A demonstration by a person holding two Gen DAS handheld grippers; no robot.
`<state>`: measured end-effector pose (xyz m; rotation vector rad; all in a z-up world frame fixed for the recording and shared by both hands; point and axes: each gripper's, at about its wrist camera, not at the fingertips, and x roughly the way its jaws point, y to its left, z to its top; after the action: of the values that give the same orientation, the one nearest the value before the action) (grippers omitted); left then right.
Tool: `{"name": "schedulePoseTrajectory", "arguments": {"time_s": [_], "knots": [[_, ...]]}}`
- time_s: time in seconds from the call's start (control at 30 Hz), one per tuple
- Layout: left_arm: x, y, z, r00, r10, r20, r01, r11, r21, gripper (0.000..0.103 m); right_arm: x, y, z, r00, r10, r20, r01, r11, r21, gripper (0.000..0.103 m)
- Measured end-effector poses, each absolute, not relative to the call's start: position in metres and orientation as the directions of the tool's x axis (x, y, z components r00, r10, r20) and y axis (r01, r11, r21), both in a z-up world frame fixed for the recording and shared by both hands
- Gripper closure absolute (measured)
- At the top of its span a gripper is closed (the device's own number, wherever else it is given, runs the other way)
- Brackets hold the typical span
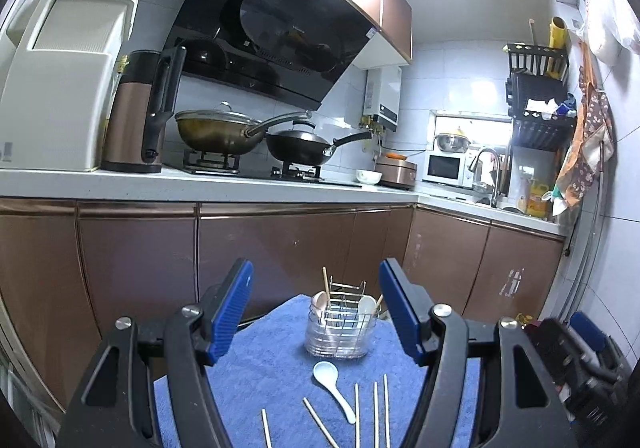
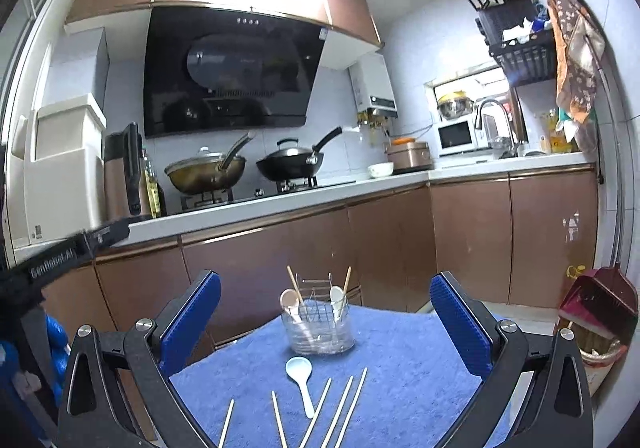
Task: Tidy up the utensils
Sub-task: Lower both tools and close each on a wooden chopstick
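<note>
**Both claws released above the towel, utensils loose in front of the caddy**

Your left claw hangs with its blue pads spread wide and nothing between them. Your right claw stands the same way, released and empty. Both point roughly level across a blue towel that covers the table.

At the far end of the towel sits the clear utensil holder, fitted with a wire divider rack. Inside it you already have a pinkish spoon on the left side with one chopstick leaning beside it, and a white spoon on the right side with another chopstick just behind it.

Nearer to you, just in front of the holder and not touching it, a pale blue spoon lies flat on the towel, bowl toward the holder and handle toward you. Around its handle lie the loose chopsticks: five of them, fanned out lengthwise, two to the left of the spoon and three to its right, their near ends running out of view under the claws. One of the right-hand sticks lies very close to the spoon handle; you cannot tell whether it touches.

Behind the table runs a kitchen counter with two woks on the stove.
</note>
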<state>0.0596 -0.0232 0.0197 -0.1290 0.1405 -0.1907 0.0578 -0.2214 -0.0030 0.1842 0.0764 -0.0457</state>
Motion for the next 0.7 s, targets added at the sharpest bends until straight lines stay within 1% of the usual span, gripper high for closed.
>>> {"name": "schedulePoseTrajectory", "arguments": {"time_s": [0.13, 0.27, 0.47, 0.57, 0.63, 0.7], "knots": [[0.065, -0.022, 0.009, 0.957, -0.223, -0.185, 0.195, 0.968, -0.158, 0.039, 0.058, -0.226, -0.004, 0.997, -0.019, -0.070, 0.032, 0.981, 0.193, 0.000], [0.079, -0.022, -0.006, 0.924, -0.264, -0.276, 0.218, 0.958, -0.187, 0.039, 0.066, -0.232, -0.011, 0.993, 0.006, -0.115, 0.019, 0.977, 0.214, 0.000], [0.117, -0.026, -0.047, 0.823, -0.346, -0.450, 0.238, 0.930, -0.279, 0.039, 0.090, -0.245, -0.032, 0.966, 0.046, -0.256, 0.027, 0.961, 0.275, 0.000], [0.135, -0.027, -0.069, 0.771, -0.384, -0.508, 0.237, 0.914, -0.329, 0.039, 0.105, -0.251, -0.047, 0.942, 0.073, -0.327, 0.032, 0.952, 0.304, 0.000], [0.147, -0.029, -0.085, 0.731, -0.413, -0.543, 0.238, 0.901, -0.364, 0.039, 0.121, -0.256, -0.058, 0.916, 0.119, -0.384, 0.021, 0.939, 0.342, 0.004], [0.163, -0.031, -0.104, 0.677, -0.445, -0.587, 0.231, 0.885, -0.404, 0.039, 0.141, -0.259, -0.069, 0.881, 0.171, -0.441, 0.006, 0.928, 0.372, 0.017]]}}
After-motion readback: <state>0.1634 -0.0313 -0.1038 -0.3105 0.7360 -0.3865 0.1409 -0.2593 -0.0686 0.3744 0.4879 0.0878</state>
